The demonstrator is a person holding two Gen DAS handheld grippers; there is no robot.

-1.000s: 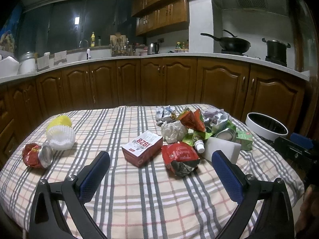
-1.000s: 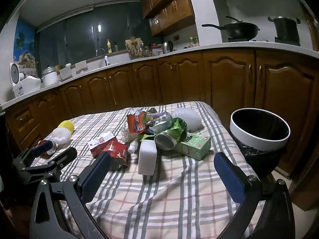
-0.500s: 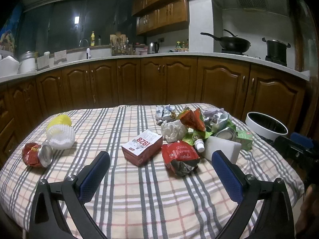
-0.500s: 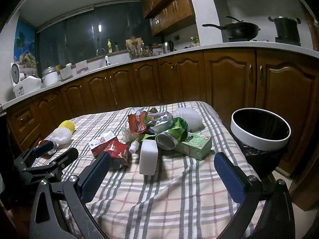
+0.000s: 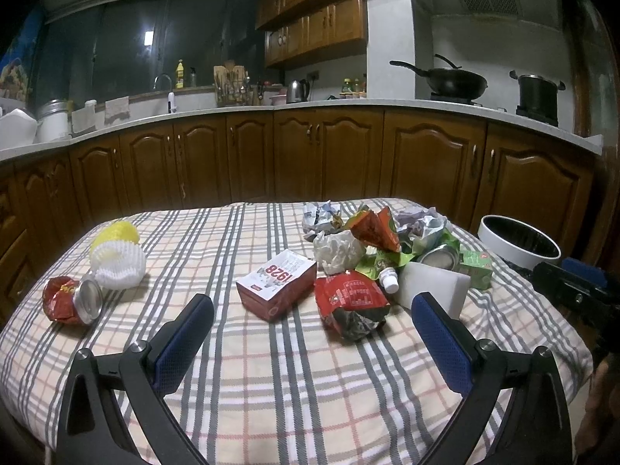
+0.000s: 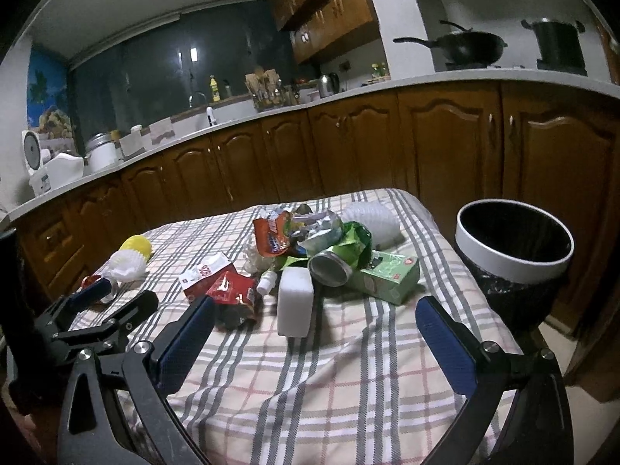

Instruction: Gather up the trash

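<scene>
Below me, the plaid-clothed worktop (image 5: 271, 387) carries a trash heap toward its right end, beside the white-rimmed black bin (image 6: 513, 250) standing off that edge. My left gripper (image 5: 312, 325) and right gripper (image 6: 316, 321) both hover with jaws spread, holding nothing. A white foam block (image 6: 294, 302) lies long axis toward me; the crushed silver can (image 6: 329, 267) points its open mouth at me, its body buried under wrappers.

Black gripper frames, blue textured fingers (image 5: 185, 343), silver screws, perhaps plastic.
</scene>
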